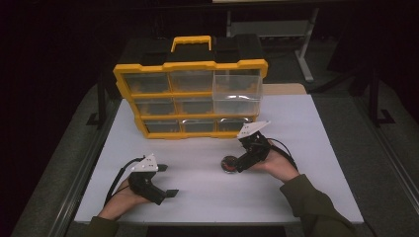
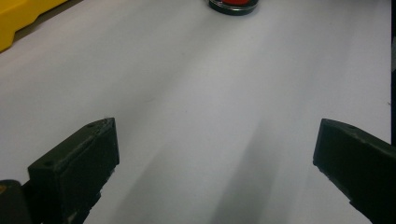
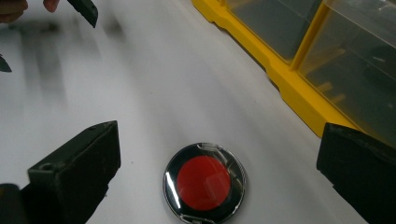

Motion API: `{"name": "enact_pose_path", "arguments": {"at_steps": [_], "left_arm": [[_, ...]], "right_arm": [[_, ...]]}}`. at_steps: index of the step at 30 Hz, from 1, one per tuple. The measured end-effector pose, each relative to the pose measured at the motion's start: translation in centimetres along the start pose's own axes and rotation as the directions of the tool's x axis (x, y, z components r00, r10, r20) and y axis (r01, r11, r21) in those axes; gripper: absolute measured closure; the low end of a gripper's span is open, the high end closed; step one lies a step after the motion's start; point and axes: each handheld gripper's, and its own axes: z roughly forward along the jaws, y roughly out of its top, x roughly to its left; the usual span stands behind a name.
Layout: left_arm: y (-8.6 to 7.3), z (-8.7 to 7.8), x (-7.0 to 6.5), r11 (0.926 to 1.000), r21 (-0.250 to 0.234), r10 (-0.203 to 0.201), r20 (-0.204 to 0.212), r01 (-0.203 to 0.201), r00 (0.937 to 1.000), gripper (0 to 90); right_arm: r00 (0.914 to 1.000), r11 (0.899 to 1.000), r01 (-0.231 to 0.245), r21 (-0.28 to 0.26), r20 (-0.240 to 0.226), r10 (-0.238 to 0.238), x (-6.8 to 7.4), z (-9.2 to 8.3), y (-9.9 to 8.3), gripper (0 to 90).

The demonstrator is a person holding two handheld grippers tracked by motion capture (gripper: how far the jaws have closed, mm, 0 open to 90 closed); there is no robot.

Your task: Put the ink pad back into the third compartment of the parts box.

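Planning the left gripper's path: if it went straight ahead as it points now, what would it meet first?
Probably the round black-rimmed red-centred disc; the white table ahead of the left gripper looks free until there.

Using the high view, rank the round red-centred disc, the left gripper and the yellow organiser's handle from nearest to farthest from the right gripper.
1. Round red-centred disc: on the white table, right at the tips of the right gripper.
2. Left gripper: across the table, toward the person's left.
3. Yellow handle: on top of the organiser, at the table's far side.

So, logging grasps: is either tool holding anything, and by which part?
Nothing is held: both tools are open, the right tool around the round red-centred black disc.
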Motion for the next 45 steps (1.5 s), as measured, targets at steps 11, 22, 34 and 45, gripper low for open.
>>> {"name": "enact_pose_path", "arguments": {"at_steps": [11, 22, 34, 45], "left_arm": [[0.0, 0.0, 0.0, 1.0000, 0.001, 0.000, 0.002, 0.000, 1.0000, 0.0], [0.0, 0.0, -0.1, 1.0000, 0.004, 0.004, 0.000, -0.004, 1.0000, 0.0], [0.0, 0.0, -0.1, 0.9999, 0.009, 0.007, -0.002, -0.007, 1.0000, 0.0], [0.0, 0.0, -0.1, 0.9997, 0.016, 0.016, -0.002, -0.016, 0.9999, 0.0]], "right_arm": [[0.9999, 1.000, 0.014, 0.008, -0.006, -0.014, 0.1, 1.0, 1.0, 0.0], [0.9997, 0.999, 0.021, 0.034, -0.012, -0.021, 0.3, 1.6, 1.0, 0.0], [0.9983, 0.992, 0.057, 0.112, -0.022, -0.054, 0.0, 2.2, 0.6, 0.9], [0.9993, 0.984, 0.037, 0.176, -0.017, -0.035, -0.2, 2.6, 0.2, 1.0]]}}
